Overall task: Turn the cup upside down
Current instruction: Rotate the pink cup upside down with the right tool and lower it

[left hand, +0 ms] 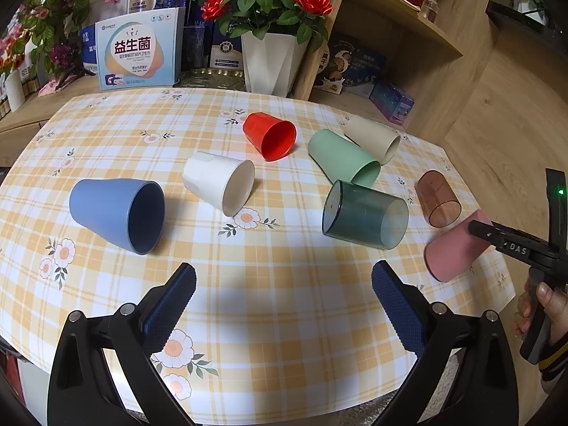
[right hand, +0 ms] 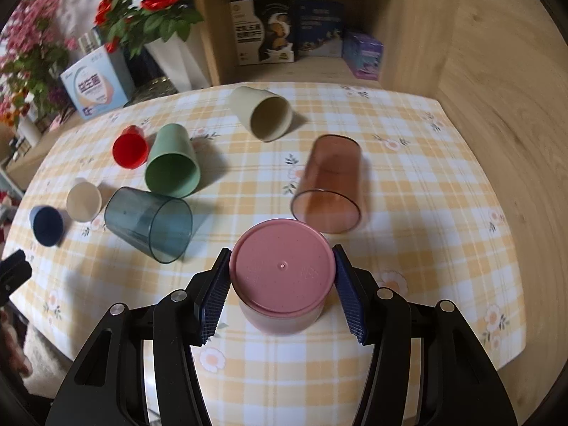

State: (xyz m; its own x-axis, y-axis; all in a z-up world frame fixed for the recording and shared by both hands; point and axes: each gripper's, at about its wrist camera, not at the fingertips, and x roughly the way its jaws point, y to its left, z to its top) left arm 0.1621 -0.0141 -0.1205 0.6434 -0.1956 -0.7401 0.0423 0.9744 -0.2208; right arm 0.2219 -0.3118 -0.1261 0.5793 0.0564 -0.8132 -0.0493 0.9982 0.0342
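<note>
A pink cup sits between the fingers of my right gripper, its flat base facing the camera; the pads press its sides. In the left wrist view the same pink cup hangs tilted near the table's right edge, held by the right gripper. My left gripper is open and empty above the near part of the table. Several other cups lie on their sides: blue, white, red, green, beige, dark clear, brown clear.
The table wears a yellow checked cloth. Behind it stand a white vase of red roses, a light blue box and a wooden shelf with boxes. The table's right edge drops to a wood floor.
</note>
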